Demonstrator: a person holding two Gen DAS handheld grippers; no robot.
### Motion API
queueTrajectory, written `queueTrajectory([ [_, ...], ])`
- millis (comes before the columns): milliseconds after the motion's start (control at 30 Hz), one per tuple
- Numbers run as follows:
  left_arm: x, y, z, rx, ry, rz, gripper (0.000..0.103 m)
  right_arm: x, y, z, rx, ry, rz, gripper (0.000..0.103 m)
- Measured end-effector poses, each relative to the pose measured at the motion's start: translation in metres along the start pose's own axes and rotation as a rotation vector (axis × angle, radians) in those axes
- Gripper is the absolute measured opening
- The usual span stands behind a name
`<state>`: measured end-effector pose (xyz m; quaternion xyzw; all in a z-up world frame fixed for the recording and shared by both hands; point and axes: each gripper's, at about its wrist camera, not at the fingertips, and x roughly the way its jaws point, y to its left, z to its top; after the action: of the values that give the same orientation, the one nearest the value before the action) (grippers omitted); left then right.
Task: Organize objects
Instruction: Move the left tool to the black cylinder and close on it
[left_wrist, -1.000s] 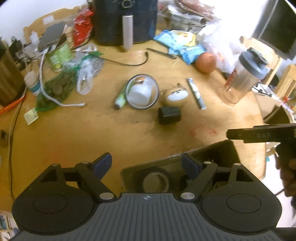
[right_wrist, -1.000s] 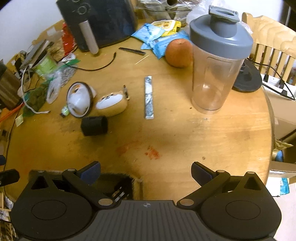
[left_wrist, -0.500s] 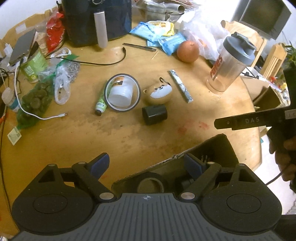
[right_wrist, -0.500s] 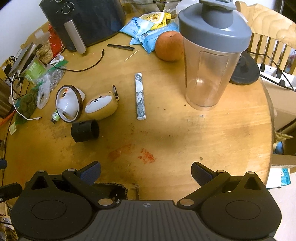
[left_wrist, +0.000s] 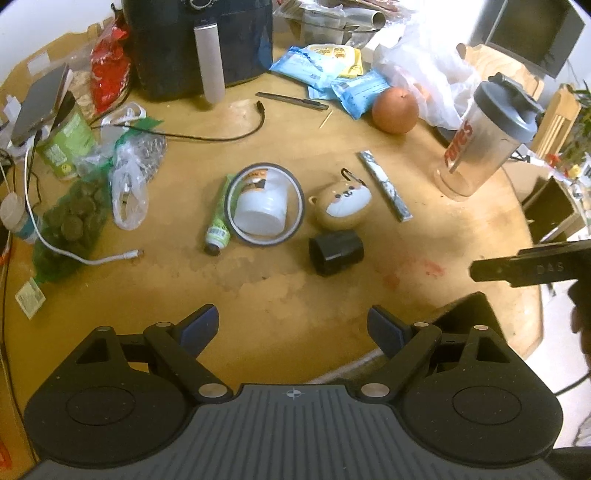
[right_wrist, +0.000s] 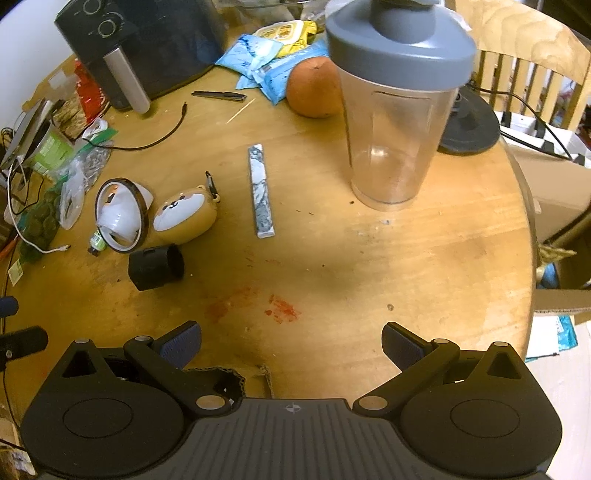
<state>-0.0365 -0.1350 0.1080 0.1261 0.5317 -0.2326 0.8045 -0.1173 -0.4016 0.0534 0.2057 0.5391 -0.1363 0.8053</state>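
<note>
Left tool (left_wrist: 293, 326), jaws spread and empty after widening just now, faces the black cylinder (left_wrist: 336, 254) lying on its side ahead on the desk (left_wrist: 258, 295), axis crosswise; the right tool (right_wrist: 291, 341), likewise spread, stands farther off.

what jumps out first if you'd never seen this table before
The tall clear shaker bottle with its grey lid looms at the table's far right, an orange just behind it. Mid-table, a shiba-faced pouch lies between a tape ring and a marbled stick.
</note>
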Motion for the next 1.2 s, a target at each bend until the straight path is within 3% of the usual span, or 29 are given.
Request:
queueTrajectory([
  [467,0.024,-0.014,0.021,0.206,-0.053,0.012,0.089,-0.004,-0.006,-0.007,0.065,0.002,-0.024,0.103],
  [767,0.048,-0.043,0.023,0.477,-0.093,0.026,0.088,-0.010,-0.018,-0.016,0.116,0.003,-0.041,0.103],
  [1200,0.097,-0.057,0.025,0.709,-0.010,-0.001,0.087,-0.013,-0.037,-0.028,0.204,0.009,-0.067,0.103],
])
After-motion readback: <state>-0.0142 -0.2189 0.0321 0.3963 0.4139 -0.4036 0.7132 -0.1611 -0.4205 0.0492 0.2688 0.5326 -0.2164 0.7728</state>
